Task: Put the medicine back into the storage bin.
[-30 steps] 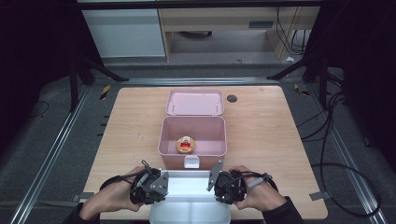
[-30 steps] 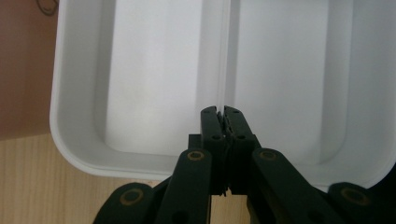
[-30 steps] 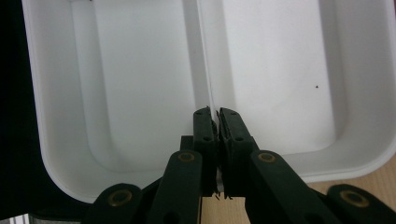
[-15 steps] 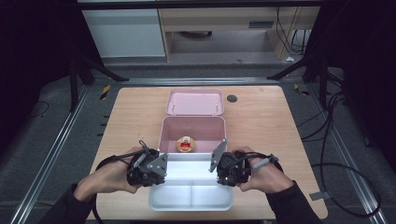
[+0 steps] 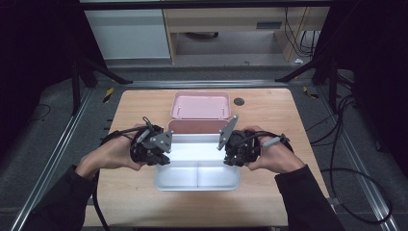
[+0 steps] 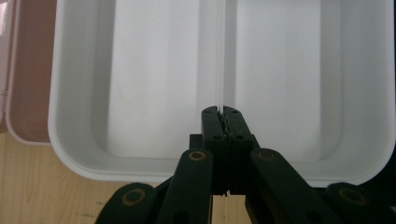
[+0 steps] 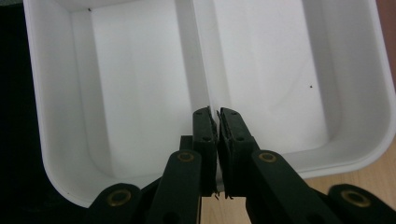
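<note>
A white divided tray (image 5: 197, 180) hangs above the table's front half, held level between my two grippers. My left gripper (image 5: 165, 154) is shut on the tray's left end, its jaws pinched on the dividing ridge (image 6: 221, 56) where it meets the rim. My right gripper (image 5: 228, 153) is shut the same way on the right end, at the ridge (image 7: 196, 56). Both tray compartments (image 6: 154, 70) (image 7: 130, 70) look bare. Behind it stands the pink lunch box (image 5: 197, 126), its far wall showing past the tray's back edge and its lid (image 5: 199, 106) lying open.
The wooden table (image 5: 134, 110) carries a small dark disc (image 5: 238, 101) at the back right. The pink box's side (image 6: 28, 70) lies just past the tray's edge. Black stands and cables (image 5: 337, 139) ring the table.
Both hands have risen and moved away from the front edge, carrying the white tray up and over the pink box. The orange toy inside the box is now hidden by the tray.
</note>
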{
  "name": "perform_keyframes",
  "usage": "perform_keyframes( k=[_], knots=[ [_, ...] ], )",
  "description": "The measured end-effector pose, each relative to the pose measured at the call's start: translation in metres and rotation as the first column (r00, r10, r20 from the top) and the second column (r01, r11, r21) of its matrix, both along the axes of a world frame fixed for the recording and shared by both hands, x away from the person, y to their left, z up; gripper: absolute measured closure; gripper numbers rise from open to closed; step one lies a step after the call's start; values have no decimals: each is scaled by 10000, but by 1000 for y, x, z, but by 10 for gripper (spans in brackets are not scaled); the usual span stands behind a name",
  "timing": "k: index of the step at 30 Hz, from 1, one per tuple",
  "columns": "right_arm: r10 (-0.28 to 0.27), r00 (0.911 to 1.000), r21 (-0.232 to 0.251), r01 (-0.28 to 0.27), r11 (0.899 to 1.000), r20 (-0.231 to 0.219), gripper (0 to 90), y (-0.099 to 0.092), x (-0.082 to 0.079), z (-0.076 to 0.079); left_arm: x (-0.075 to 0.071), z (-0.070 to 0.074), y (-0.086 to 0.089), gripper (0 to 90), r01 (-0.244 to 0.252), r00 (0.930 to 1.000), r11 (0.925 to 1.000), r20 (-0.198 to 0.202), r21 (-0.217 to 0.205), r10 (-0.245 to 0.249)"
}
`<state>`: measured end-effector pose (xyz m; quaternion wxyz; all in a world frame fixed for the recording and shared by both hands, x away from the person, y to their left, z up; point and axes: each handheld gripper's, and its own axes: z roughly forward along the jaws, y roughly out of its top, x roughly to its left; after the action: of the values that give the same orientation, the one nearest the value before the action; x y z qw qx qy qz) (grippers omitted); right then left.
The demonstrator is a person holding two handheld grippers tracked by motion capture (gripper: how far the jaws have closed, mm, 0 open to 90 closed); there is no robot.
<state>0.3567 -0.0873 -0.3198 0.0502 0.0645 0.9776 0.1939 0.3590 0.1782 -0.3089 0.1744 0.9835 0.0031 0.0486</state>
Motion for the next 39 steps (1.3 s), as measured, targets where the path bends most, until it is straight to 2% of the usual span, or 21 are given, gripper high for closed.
perform_keyframes(
  k=[13,20,23,31,39],
  knots=[
    [-252,9996,212,249,9995,158,860,-5,48,7,54,8,0,884,-244,9997,9995,-66,-219,243],
    [-290,9988,43,289,9996,386,857,-2,73,9,81,5,1,879,-497,9987,9986,-113,-204,494],
    [-350,9988,-22,351,9994,328,856,0,83,4,93,-2,1,875,-593,9978,9982,-297,-110,589],
    [-494,9987,-259,497,9984,143,857,6,100,-18,110,-22,0,868,-743,9962,9971,-446,178,751],
    [-602,9981,-404,598,9974,-98,855,6,99,-34,110,-40,-2,867,-684,9952,9973,-690,264,700]
  ],
)
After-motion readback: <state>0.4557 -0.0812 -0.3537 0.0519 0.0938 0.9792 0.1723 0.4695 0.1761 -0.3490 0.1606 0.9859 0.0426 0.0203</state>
